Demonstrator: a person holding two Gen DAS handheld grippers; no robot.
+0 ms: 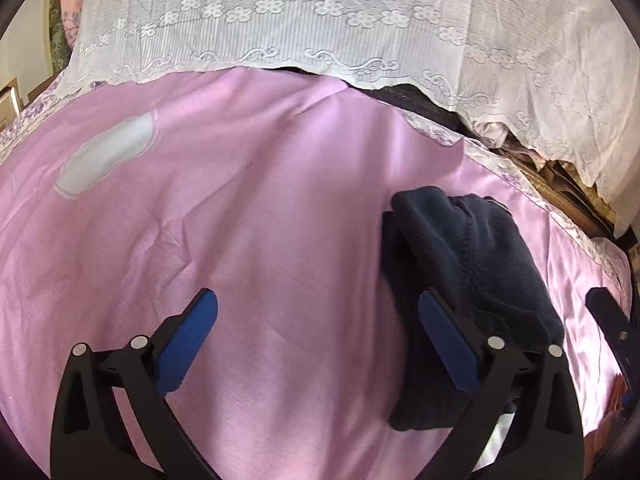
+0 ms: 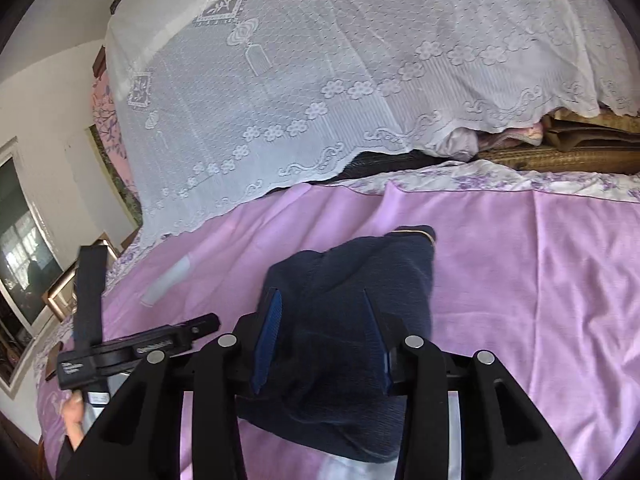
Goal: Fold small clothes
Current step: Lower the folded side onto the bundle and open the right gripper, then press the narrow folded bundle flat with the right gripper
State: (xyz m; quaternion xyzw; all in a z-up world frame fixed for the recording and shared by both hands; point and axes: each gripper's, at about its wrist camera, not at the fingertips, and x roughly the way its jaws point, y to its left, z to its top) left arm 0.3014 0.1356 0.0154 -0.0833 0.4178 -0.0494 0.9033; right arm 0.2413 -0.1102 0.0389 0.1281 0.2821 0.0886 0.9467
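Both tools differ: the right gripper (image 2: 320,332) clamps the bunched dark navy knit garment (image 2: 352,280) to lift it off the pink satin bedsheet (image 2: 520,280), while the left gripper (image 1: 316,344) gapes wide at its 9 o'clock, ready to catch a hem.

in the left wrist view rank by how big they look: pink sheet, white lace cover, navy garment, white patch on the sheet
1. pink sheet, widest spread
2. white lace cover, nearly as large; it lies farther back, so this order is unsure
3. navy garment, enlarged by nearness to the camera
4. white patch, clearly smallest
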